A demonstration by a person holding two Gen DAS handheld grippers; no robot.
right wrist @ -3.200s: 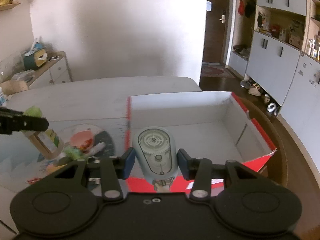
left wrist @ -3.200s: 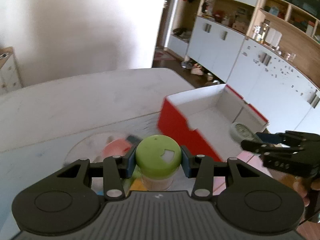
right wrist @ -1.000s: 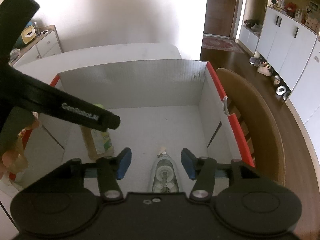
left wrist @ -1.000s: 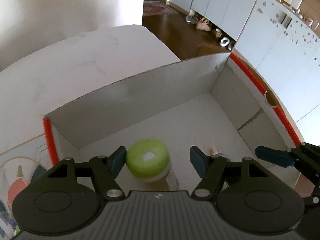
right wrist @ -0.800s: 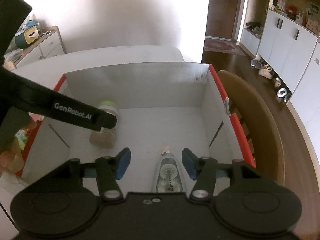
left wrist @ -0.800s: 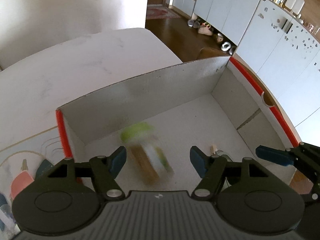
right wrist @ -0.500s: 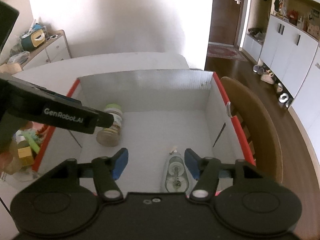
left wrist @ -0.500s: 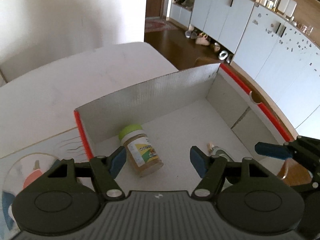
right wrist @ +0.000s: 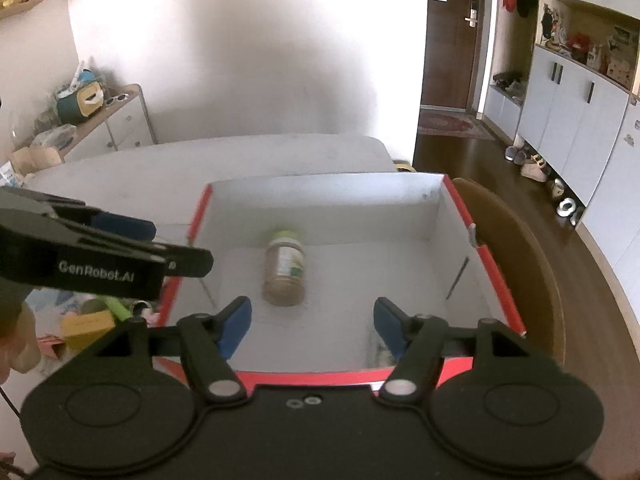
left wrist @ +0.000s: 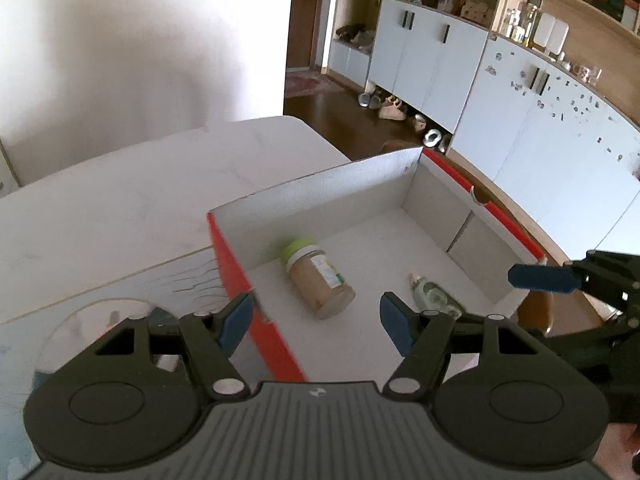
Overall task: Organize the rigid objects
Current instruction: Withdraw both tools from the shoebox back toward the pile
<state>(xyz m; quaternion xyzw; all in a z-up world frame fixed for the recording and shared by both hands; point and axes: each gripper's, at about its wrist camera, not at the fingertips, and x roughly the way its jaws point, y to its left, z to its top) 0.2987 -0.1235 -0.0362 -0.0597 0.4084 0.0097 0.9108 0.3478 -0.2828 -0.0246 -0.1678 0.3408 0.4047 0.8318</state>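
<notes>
the jar (left wrist: 318, 278) and tape dispenser (left wrist: 430, 294) have been released into the box (left wrist: 320, 184); left gripper (left wrist: 316, 320) is held open and empty, right gripper (right wrist: 310, 326) is being opened, empty.

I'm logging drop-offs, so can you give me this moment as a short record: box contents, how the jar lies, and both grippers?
box: red outside, white inside, open top
jar: green lid, on its side on the box floor
correction tape: lying in the box, apart from the jar
left gripper: open, empty
right gripper: jaws opening, nothing between them
</notes>
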